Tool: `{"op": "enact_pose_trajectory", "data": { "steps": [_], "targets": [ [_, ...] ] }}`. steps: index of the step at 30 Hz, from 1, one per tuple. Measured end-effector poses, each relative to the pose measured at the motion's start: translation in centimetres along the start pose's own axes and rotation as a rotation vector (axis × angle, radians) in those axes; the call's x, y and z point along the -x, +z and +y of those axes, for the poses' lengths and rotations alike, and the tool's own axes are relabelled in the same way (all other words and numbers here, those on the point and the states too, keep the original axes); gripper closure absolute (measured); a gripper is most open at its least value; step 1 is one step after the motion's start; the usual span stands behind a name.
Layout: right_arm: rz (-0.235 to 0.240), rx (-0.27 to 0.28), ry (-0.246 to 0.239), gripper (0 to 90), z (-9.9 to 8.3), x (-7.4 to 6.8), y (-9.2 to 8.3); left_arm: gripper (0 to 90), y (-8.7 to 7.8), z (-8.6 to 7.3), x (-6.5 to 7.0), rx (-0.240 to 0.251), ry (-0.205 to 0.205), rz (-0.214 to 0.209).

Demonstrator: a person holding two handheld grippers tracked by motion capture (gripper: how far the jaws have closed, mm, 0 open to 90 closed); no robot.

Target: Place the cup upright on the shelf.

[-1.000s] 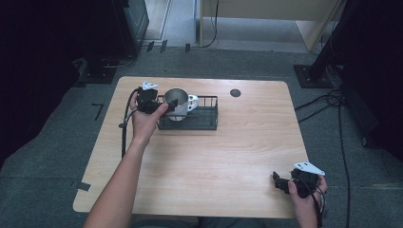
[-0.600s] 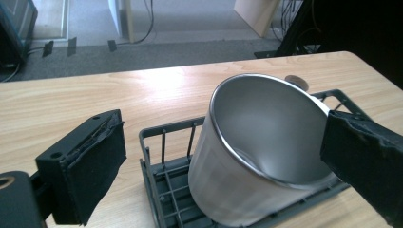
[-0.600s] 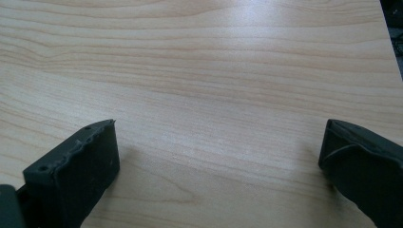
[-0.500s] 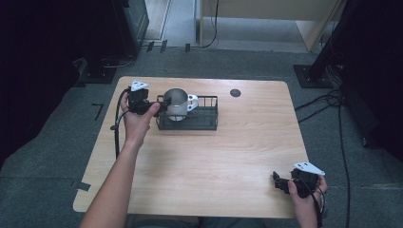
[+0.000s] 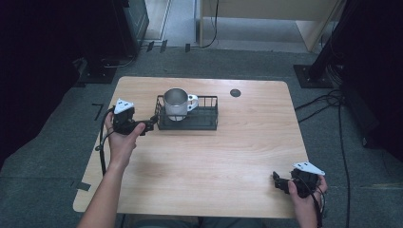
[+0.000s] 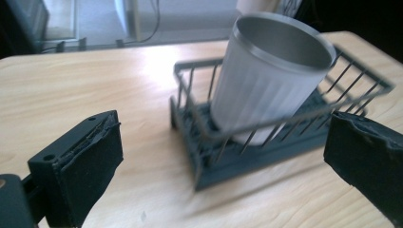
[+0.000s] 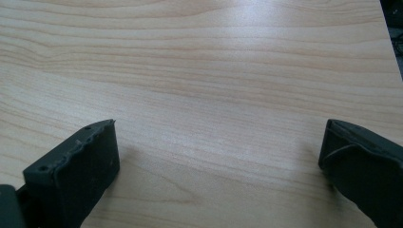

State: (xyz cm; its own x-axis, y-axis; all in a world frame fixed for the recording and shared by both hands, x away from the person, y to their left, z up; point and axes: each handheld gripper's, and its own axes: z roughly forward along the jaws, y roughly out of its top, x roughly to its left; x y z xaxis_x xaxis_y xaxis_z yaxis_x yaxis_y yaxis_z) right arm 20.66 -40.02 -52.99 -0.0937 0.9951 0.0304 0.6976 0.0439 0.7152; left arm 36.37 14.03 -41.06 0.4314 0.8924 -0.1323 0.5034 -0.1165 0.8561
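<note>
A silver metal mug (image 5: 176, 103) (image 6: 266, 76) with a white handle stands upright in the left end of a dark wire rack (image 5: 204, 121) (image 6: 214, 156) at the back middle of the wooden table (image 5: 204, 161). My left gripper (image 5: 148, 124) (image 6: 223, 156) is open, just left of the rack, its jaws spread wide with nothing between them. My right gripper (image 5: 278, 182) (image 7: 218, 161) is open near the table's front right corner, resting low over bare wood.
A small dark round disc (image 5: 235, 92) sits in the tabletop behind the rack's right end. Cables trail from both grippers. Dark furniture and floor cables surround the table.
My left gripper has let go of the mug and pulled back left and toward the person, away from the rack. The right gripper has stayed put.
</note>
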Motion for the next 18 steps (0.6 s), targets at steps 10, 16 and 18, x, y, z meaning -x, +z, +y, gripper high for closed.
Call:
{"op": "enact_pose_trajectory", "data": {
  "steps": [10, 16, 18],
  "targets": [
    [0.000, 0.000, 0.000, 0.0, 0.0, 0.0, 0.0, 0.0, -2.0, -4.5, -0.6, -0.031, 0.014, 0.044],
    [0.000, 0.000, -0.001, 0.0, 0.0, 0.0, 0.0, 0.0, -2.8, -7.3, -1.4, -0.052, -0.016, 0.053],
    [0.000, 0.000, -0.002, 0.0, 0.0, 0.0, 0.0, 0.0, -3.2, -8.0, -1.5, -0.060, -0.013, 0.071]
  ]
}}
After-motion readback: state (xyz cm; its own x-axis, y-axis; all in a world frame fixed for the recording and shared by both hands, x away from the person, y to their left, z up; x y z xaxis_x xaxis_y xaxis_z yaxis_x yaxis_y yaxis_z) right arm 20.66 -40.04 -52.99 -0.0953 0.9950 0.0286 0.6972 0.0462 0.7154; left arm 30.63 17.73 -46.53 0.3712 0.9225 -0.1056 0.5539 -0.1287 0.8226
